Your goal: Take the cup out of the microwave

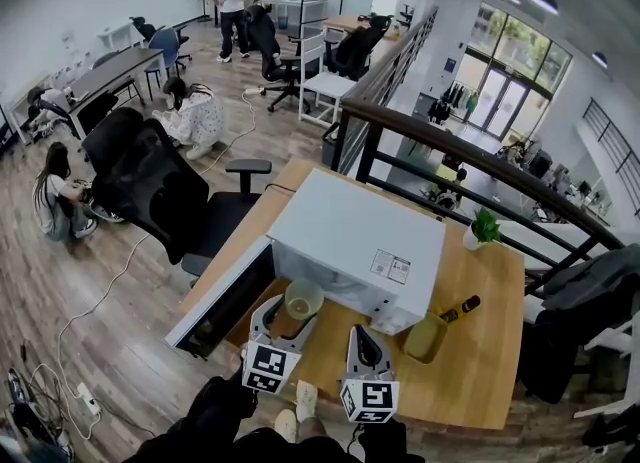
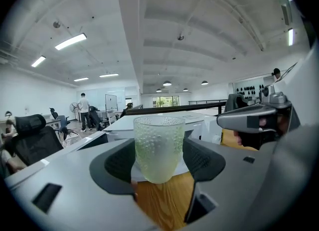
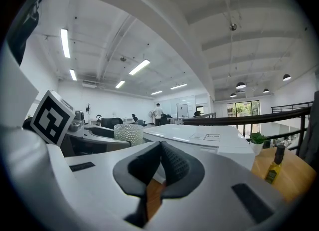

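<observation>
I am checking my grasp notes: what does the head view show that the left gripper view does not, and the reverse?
Only the head view: the small green potted plant, the dark bottle and the olive-green container on the wooden table. Only the left gripper view: the black padded fingers pressed on both sides of the translucent pale green bumpy cup, and the ceiling lights. Both: that cup, the white microwave and the right gripper.

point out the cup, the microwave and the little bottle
cup (image 2: 158, 147), left gripper view, its bumpy side wall
microwave (image 1: 345, 226), head view, its white top panel
bottle (image 3: 271, 172), right gripper view, its yellow body
</observation>
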Demonstrator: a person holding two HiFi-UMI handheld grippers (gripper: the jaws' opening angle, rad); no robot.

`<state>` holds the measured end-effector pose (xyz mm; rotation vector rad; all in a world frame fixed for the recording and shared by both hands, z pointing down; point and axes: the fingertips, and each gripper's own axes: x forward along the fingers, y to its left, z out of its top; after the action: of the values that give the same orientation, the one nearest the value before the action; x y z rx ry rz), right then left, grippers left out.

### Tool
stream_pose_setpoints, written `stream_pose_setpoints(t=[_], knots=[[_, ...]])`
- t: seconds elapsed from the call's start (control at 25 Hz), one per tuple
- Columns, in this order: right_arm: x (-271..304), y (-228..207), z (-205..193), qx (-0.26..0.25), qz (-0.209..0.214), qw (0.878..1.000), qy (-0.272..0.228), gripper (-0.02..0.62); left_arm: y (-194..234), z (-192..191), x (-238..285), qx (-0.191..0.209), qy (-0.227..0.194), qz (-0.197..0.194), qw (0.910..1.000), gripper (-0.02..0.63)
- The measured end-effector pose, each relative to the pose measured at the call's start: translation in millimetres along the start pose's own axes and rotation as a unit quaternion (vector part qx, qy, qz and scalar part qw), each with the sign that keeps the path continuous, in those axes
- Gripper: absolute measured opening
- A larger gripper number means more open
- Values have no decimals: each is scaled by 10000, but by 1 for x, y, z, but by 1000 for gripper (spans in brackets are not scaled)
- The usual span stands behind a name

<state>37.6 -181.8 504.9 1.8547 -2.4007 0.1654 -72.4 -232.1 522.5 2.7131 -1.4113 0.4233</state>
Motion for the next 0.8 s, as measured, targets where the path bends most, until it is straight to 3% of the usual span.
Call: stream_pose_setpoints(t=[0.36, 0.8], knots=[[-48, 12, 25, -111, -142, 9995, -261, 15, -10, 31, -67, 131, -332, 41, 9994, 304], [-98, 37, 34, -251, -179, 9986, -439, 15, -21, 42, -139, 177, -570, 101, 9982, 304]])
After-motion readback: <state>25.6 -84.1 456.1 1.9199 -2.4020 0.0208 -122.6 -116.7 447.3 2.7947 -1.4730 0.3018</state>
